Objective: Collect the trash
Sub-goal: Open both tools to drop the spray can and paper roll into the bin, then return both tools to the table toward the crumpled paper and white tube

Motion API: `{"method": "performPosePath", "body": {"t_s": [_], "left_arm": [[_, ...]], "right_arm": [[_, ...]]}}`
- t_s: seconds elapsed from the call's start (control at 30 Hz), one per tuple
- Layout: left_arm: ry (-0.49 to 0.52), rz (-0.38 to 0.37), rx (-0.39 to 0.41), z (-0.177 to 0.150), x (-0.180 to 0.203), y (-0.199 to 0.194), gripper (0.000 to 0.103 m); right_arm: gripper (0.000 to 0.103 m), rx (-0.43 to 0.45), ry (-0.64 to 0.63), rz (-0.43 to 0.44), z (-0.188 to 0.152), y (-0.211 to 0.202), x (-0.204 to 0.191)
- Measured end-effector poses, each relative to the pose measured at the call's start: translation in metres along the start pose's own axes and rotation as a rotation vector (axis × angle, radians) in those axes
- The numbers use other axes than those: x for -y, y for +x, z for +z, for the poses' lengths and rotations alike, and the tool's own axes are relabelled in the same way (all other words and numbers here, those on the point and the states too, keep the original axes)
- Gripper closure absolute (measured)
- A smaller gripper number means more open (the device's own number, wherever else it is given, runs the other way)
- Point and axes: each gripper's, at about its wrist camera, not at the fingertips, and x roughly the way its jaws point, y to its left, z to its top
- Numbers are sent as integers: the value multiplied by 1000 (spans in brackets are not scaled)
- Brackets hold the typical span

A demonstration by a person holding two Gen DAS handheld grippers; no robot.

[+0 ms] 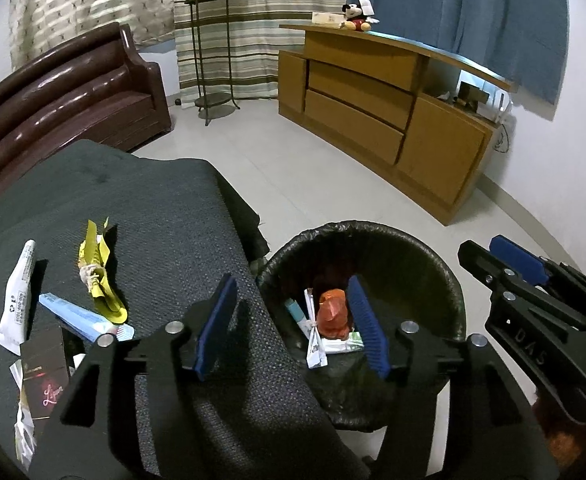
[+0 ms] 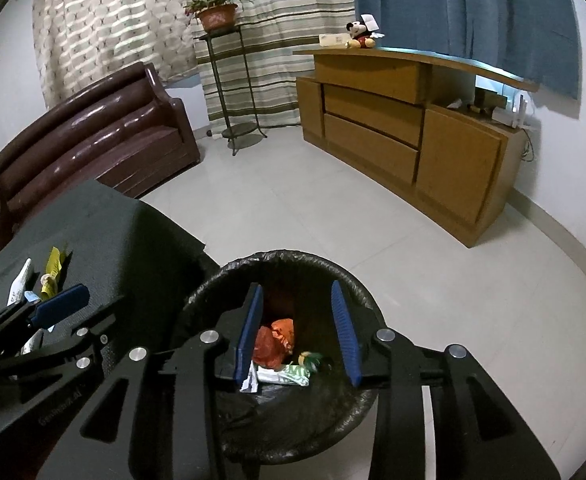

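Observation:
A bin lined with a black bag stands on the floor beside a dark cloth-covered table. Inside it lie an orange wrapper, a white folded paper and a green-and-white packet. My left gripper hangs open over the table edge and the bin's rim, with nothing between its pads. My right gripper is open over the bin, also holding nothing. A yellow wrapper, a white tube, a blue-and-white tube and a dark box lie on the table.
A brown sofa stands behind the table. A metal plant stand and a wooden cabinet line the far wall. Pale tiled floor lies between them and the bin.

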Motion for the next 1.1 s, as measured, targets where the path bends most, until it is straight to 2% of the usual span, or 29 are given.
{"method": "performPosePath", "body": {"t_s": [0.1, 0.23, 0.73, 1.1], "left_arm": [[-10, 1, 6, 2, -1, -3, 38], [-15, 1, 7, -1, -5, -9, 36], [-40, 27, 31, -9, -27, -42, 35], [-95, 87, 51, -24, -68, -77, 35]], "right_arm": [[62, 3, 0, -3, 0, 0, 0], [59, 6, -1, -2, 0, -1, 1], [57, 14, -39, 38, 3, -13, -19], [57, 2, -112, 101, -8, -25, -59]]}}
